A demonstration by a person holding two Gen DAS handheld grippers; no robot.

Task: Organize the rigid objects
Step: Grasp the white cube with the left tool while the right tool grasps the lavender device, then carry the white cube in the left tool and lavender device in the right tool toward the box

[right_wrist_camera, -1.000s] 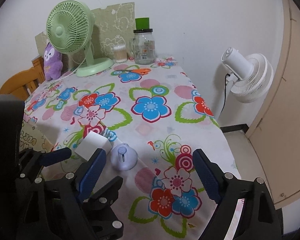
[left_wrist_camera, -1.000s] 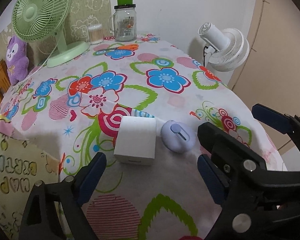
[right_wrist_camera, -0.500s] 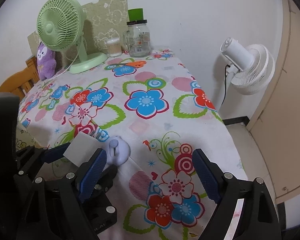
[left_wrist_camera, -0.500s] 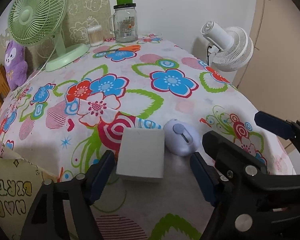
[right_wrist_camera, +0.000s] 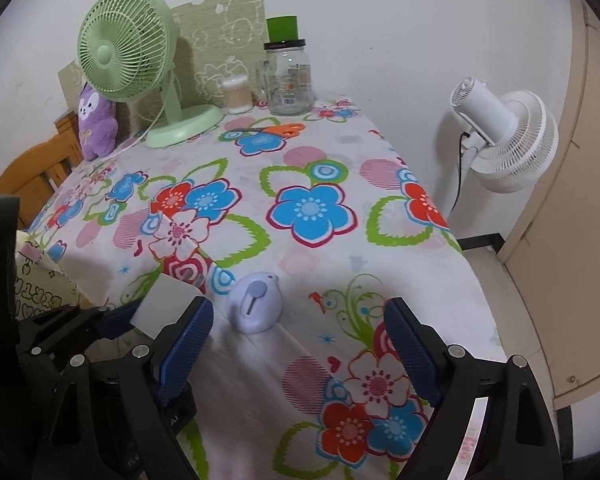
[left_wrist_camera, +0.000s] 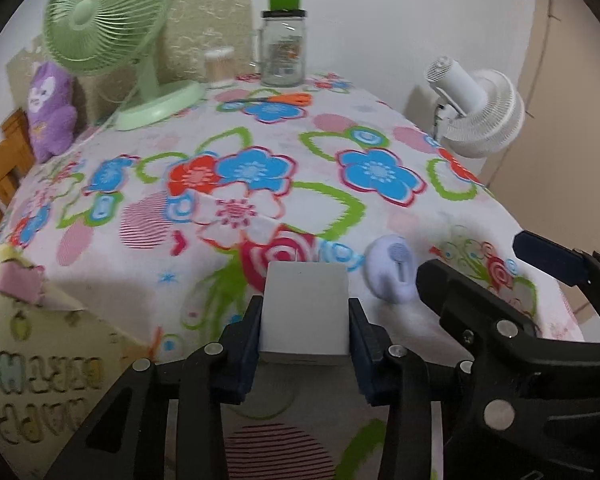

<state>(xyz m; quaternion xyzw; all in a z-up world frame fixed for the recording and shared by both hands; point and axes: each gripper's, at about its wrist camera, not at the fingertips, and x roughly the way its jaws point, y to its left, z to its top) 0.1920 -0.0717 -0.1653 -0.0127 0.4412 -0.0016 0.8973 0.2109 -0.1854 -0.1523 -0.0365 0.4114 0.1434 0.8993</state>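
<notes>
Two blue pads of the left gripper press the flanks of the white box, one on each side, so the box is clamped near the table's front edge. Whether it is lifted off the flowered tablecloth or only pinched where it sat, I cannot tell. The pads hold only the near part of the box; most of it sticks out forward, so a quick swing could let it pivot or slip out of that short hold.

Just beside it, toward the table's right edge, lies the lavender oval gadget (its purpose is unclear). The right gripper stands wide apart and holds nothing, with the gadget slightly ahead of its fingertips and closer to its left finger. That finger also sits near the white box and the left gripper, so closing in on the gadget from here could knock the two tools together or nudge the box.

The cloth drapes over the front and right edges; a dragged fingertip could pull it and shift the gadget toward the drop.

Well apart, at the far edge, stand the green fan, the glass jar and the orange scissors.
</notes>
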